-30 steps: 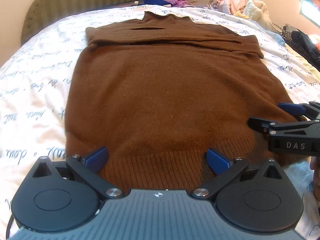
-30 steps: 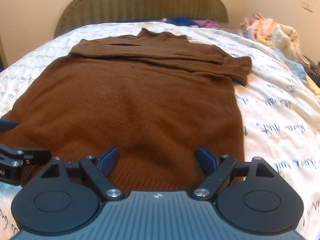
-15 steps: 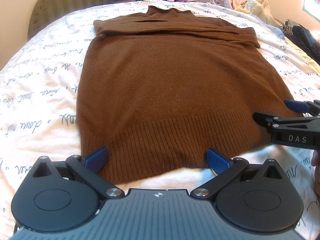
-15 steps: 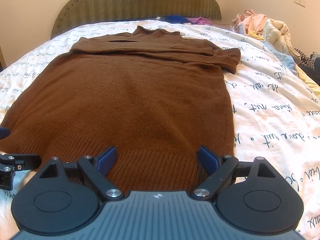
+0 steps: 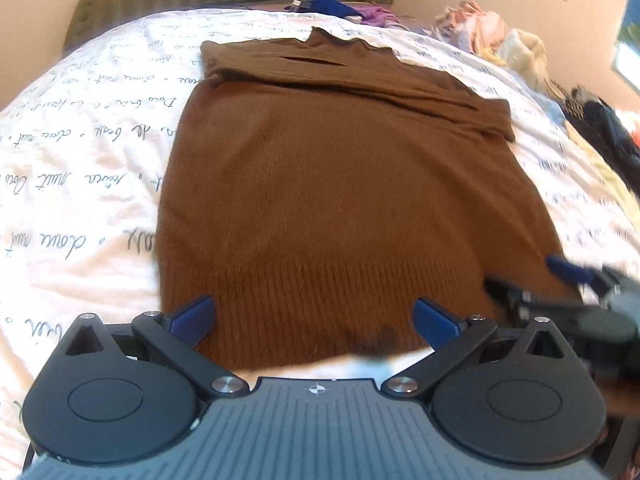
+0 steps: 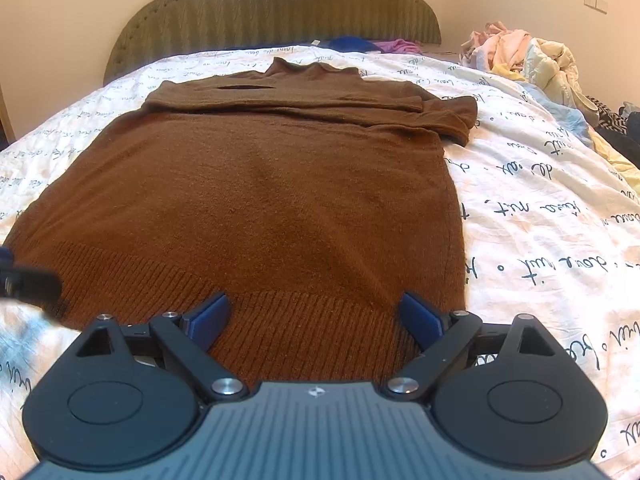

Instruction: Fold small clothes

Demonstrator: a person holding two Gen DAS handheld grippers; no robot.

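Both views are bright and warm-toned, with soft, even light and only faint shadows. The left wrist view is motion-blurred, worst at the near right; a window glares at far right. The right wrist view is sharp. Fisheye bending curves the bed edges.

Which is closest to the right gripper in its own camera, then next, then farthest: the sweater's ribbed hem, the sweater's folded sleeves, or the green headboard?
From the right gripper:
1. Ribbed hem, right between its opening jaws.
2. Folded sleeves, across the sweater's far end.
3. Green headboard, behind the bed, against the wall.
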